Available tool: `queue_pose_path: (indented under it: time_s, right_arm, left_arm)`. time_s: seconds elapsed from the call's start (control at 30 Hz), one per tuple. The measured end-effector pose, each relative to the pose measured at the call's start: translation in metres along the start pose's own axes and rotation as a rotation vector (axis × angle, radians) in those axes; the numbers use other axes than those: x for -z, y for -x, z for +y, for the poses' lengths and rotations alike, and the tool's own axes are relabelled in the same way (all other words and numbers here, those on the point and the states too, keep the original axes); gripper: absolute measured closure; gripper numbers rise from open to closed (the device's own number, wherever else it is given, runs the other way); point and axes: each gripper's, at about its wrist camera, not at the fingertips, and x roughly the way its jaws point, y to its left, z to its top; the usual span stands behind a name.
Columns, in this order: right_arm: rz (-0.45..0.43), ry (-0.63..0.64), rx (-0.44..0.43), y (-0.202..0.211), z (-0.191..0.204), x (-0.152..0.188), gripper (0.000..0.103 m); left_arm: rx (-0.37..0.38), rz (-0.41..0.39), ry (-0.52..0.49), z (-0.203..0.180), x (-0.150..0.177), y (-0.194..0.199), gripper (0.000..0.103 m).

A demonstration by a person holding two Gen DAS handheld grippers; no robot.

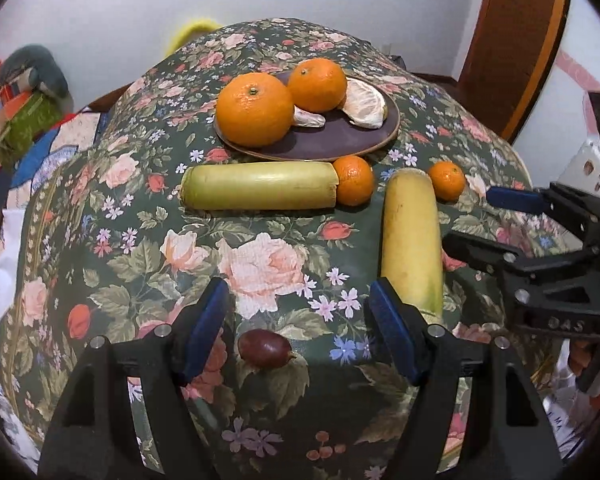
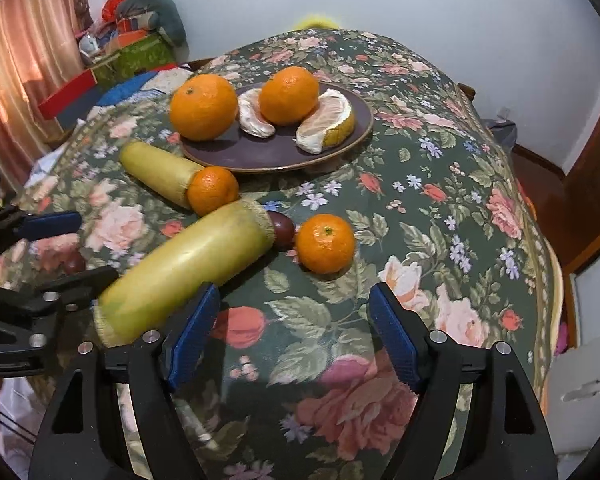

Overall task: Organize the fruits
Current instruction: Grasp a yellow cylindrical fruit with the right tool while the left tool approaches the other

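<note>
Floral tablecloth — dark fruit half-hidden behind yellow-green cylinder

Floral dark-green tablecloth; orange mandarins; yellow-green cane pieces; purple plate.

two oranges and peeled segments on plate; yellow-green cylinders lie nearby.
</note>
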Motion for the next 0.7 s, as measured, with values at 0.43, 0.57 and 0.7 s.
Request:
queue_pose_path:
  time_s: [0.43,0.57,0.7]
  right_arm:
    - [0.001,0.020,-0.070,-0.005,0.039,-0.015,0.028]
    - [0.036,0.009,-0.098,-0.017,0.046,-0.015,0.028]
    - [0.032,0.021,-0.088,-0.022,0.050,-0.015,0.024]
  left_arm:
    - [-0.050,-0.051,0.106,0.040,0.014,0.030,0.030]
    - [-0.061,-0.053,0.117,0.046,0.017,0.031,0.030]
    - [-0.045,-0.045,0.136,0.049,0.015,0.029,0.030]
